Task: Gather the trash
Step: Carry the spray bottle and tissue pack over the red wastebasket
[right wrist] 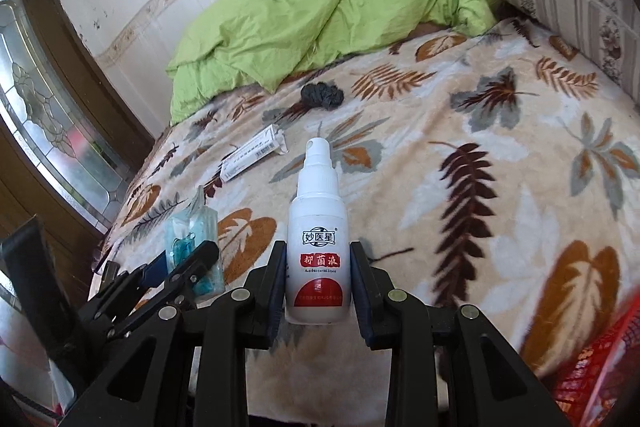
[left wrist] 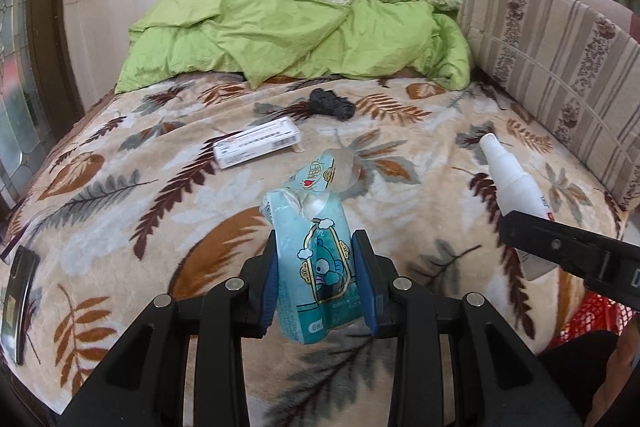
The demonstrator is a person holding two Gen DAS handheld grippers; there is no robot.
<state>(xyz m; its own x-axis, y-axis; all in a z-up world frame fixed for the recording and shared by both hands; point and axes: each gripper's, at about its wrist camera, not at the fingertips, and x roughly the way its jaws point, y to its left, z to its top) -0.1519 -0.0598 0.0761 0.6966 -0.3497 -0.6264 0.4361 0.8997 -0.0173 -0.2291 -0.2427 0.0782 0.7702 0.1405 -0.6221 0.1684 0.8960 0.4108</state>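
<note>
Across the bed, a leaf-patterned blanket [left wrist: 420,211] covers the whole top, with a rumpled green quilt [left wrist: 288,35] piled along its far edge against the wall and a striped cushion [left wrist: 560,67] standing along its right edge. Near the middle of the bed lies a white box [left wrist: 256,143], and beyond it, just short of the quilt, a crumpled black bag [left wrist: 332,103]. A dark phone [left wrist: 18,299] lies at the bed's left edge. Over the near edge, the left gripper [left wrist: 316,279] has its jaws clamped on a torn blue tissue packet [left wrist: 316,247], and beside it the right gripper [right wrist: 318,283] grips a white spray bottle [right wrist: 318,251] upright by its base. A red mesh basket [right wrist: 600,379] shows at the bed's near right corner.
</note>
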